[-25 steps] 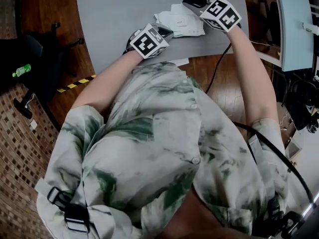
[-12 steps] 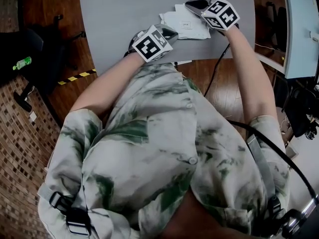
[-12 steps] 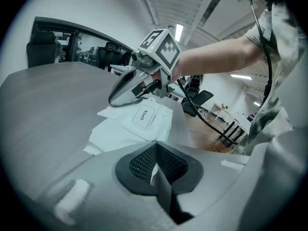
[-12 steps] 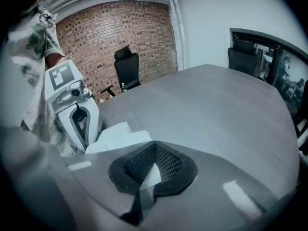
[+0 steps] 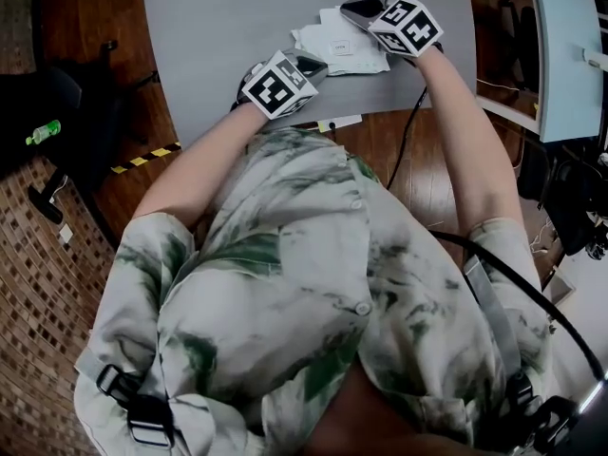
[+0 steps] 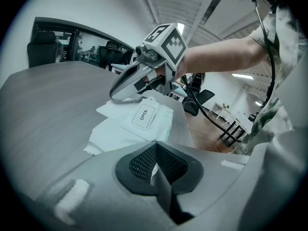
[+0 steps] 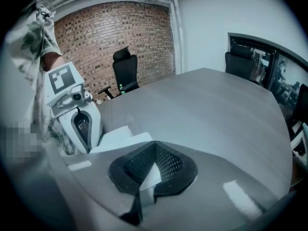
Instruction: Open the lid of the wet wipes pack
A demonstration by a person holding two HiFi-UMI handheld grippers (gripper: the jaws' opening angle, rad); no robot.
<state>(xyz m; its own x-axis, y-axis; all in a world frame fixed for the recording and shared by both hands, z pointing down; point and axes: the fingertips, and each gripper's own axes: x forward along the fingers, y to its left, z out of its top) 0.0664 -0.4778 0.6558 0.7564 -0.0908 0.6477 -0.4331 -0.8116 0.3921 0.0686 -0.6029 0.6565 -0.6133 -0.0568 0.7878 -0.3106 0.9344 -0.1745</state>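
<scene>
Grey left gripper (image 5: 310, 63) is closest, just by the near edge of the flat white wet wipes pack (image 5: 344, 47). Its jaws are pressed together. The pack lies on the smooth grey table (image 5: 218, 27). Farther off, the right gripper (image 5: 361, 8) pinches the pack's far edge.

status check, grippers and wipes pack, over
Grippers: left gripper shut on pack edge, right gripper shut on opposite edge. Its lid flat, not opened. Nothing in the way.

Brick wall (image 7: 110, 28), black chair (image 7: 126, 69), grey table (image 7: 207, 105).
</scene>
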